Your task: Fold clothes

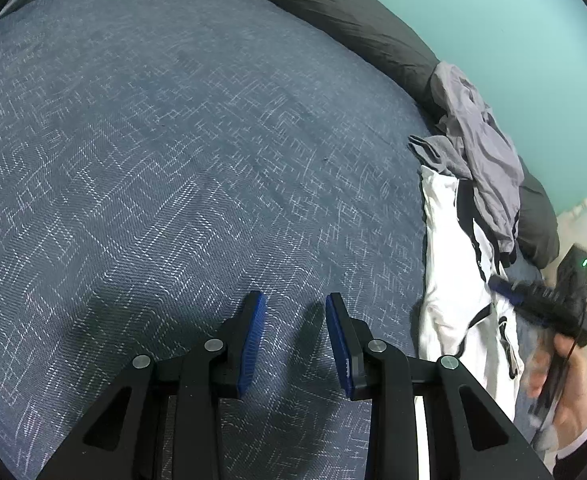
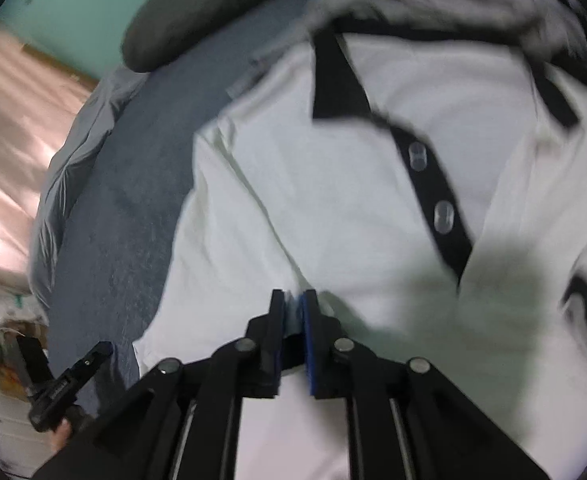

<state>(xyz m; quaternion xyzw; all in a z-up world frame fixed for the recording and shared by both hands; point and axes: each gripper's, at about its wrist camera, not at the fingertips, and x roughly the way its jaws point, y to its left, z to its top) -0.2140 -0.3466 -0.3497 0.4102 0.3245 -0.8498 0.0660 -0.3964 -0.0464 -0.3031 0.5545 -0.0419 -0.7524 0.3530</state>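
Scene on a bed with a blue-grey woven cover (image 1: 173, 152). Left gripper (image 1: 295, 304): held over bare cover, its two blue-padded fingers moderately apart, nothing between them. To the right of it lies the one white polo shirt (image 1: 449, 264), black at collar and placket. Seen from the left wrist view, its long axis runs from the near edge of the bed toward the turquoise wall (image 1: 513, 40), collar end farther from the camera. One crumpled grey garment (image 1: 481, 148) lies against the collar end and partly over it; a dark grey pillow (image 1: 345, 8) lies beyond, along the wall.

Right gripper (image 2: 293, 300): poised over the lower front of the shirt (image 2: 333, 200), fingers narrowed to a slim gap; a pale strip shows between the pads, but motion blur hides whether cloth is pinched. Two clear buttons (image 2: 443, 216) sit on the placket, which slants up toward the collar (image 2: 337, 80). A hand (image 1: 565, 392) grips the right tool at the far right of the left wrist view. No containers appear.
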